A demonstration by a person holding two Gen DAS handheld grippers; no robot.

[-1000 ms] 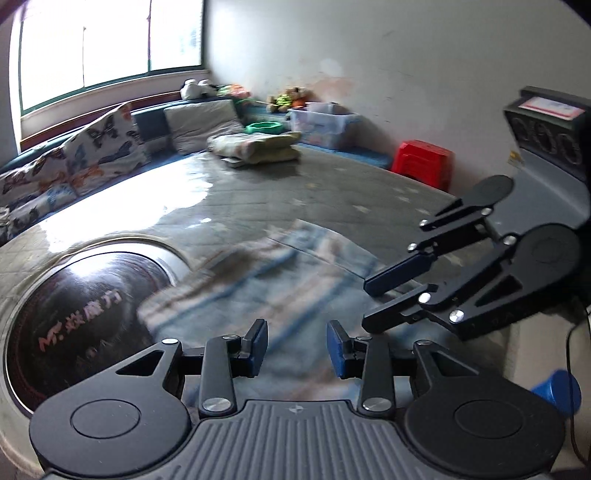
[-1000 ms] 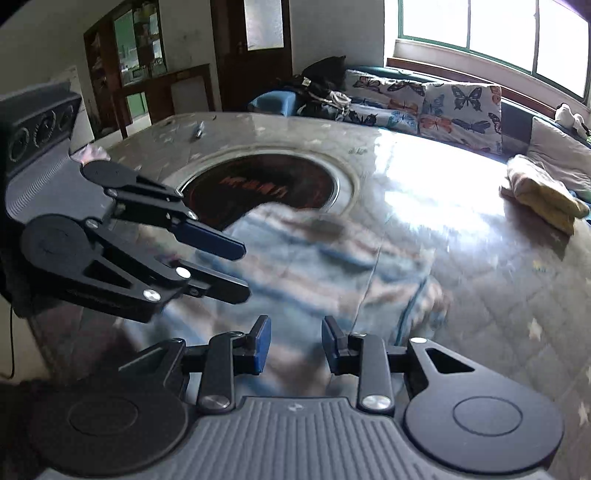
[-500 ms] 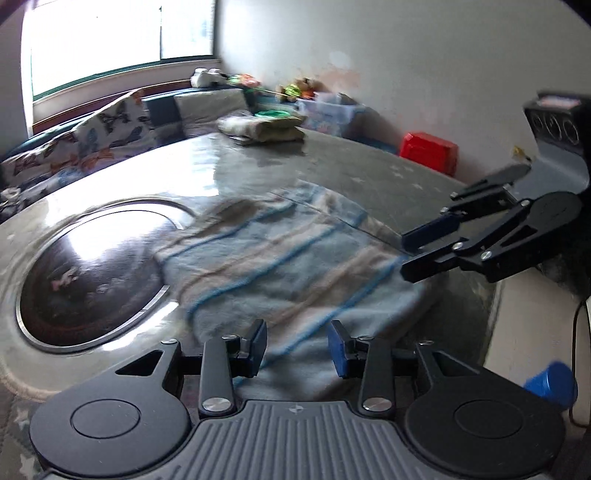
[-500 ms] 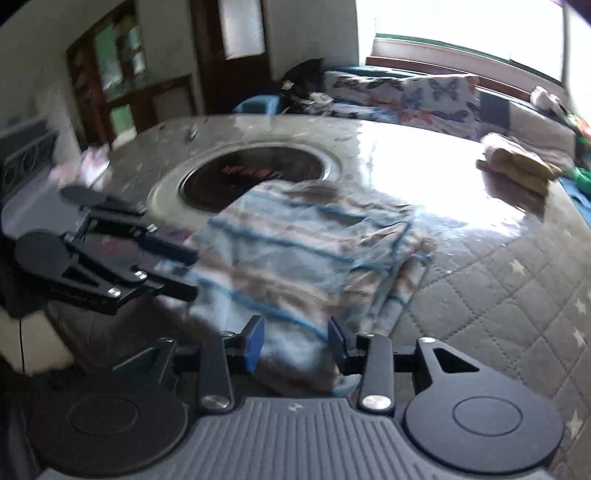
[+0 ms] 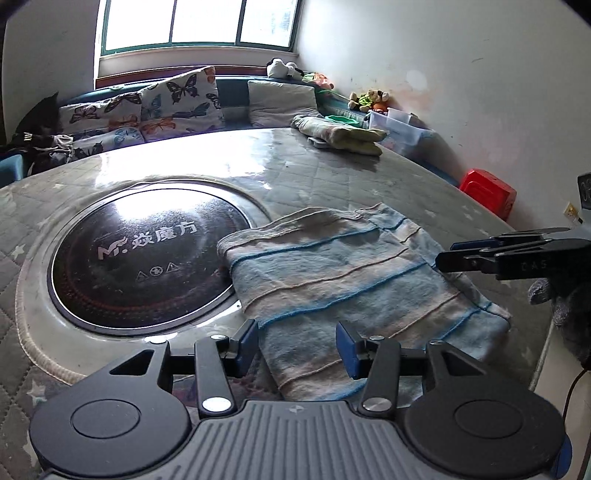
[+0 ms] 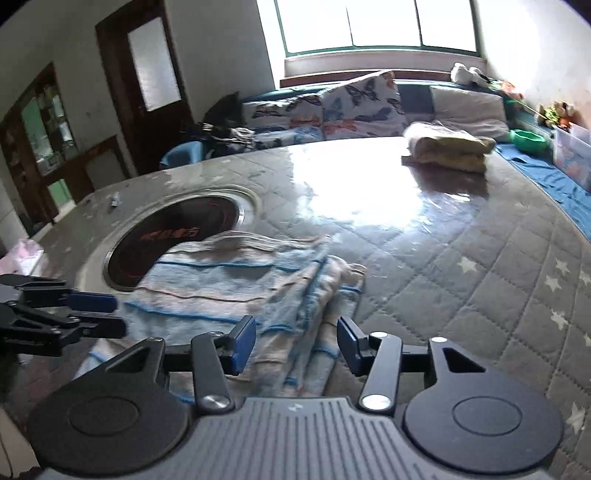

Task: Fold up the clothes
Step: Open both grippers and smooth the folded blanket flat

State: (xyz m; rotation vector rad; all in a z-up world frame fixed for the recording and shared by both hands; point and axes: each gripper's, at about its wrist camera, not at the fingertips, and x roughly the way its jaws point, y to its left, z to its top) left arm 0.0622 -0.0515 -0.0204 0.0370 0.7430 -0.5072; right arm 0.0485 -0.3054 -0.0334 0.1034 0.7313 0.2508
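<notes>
Now the striped blue towel (image 5: 351, 284) is laid folded on the quilted surface (image 5: 325, 177), one edge over the round cooktop (image 5: 147, 258); left hand-held gripper (image 5: 297, 345) and right hand-held gripper (image 6: 297, 343) have just been opening, nothing gripped. Before another fold, the bunched right edge is best smoothed

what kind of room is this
Probably a home living or dining room: a bench with butterfly cushions under the window, soft toys, and a round table with a built-in hotplate.
</notes>
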